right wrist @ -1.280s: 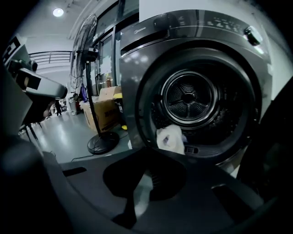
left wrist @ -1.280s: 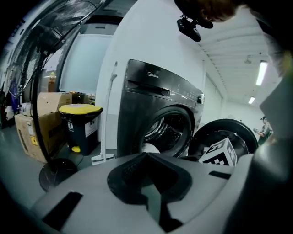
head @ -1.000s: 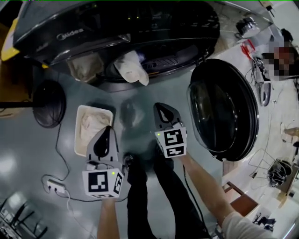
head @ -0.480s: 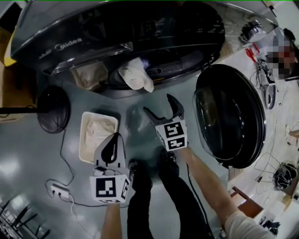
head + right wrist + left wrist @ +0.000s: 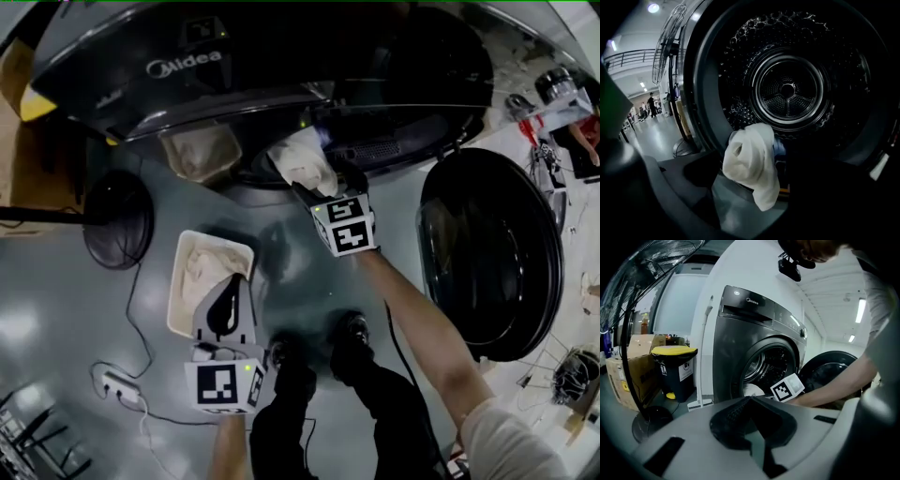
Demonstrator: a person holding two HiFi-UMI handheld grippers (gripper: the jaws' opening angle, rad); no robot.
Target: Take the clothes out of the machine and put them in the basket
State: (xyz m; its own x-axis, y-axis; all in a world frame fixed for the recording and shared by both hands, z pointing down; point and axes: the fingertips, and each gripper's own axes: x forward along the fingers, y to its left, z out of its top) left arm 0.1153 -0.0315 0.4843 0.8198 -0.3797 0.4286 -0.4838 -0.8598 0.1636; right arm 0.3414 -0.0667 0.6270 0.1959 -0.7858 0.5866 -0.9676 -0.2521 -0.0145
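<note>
The step in hand is judged to be the reach for 1 more garment. The right gripper (image 5: 328, 186) is held at the mouth of the machine (image 5: 187, 66). Its 2 fingers (image 5: 667, 190) have just been opening and are spread wide. A white cloth (image 5: 752, 164) is seen ahead and between them, but is pressed by neither. This cloth is draped over the lower edge of the opening, half out of the drum (image 5: 787, 89), with a bluish item (image 5: 780, 147) tucked just behind it. The left gripper (image 5: 228, 291) is held over the near end of the basket (image 5: 185, 272), which stands on the floor in front of the machine; its fingers (image 5: 740, 423) are closed together on nothing. Pale cloth (image 5: 211, 267) is already lying in the basket.

For the next move, the right fingers would need to be carried further in until the hanging fold is bracketed. They would then be closed on a thick part of it, so that it can be drawn clear and taken across to the basket. Care is called for that the bluish item is not dragged onto the floor.
</note>
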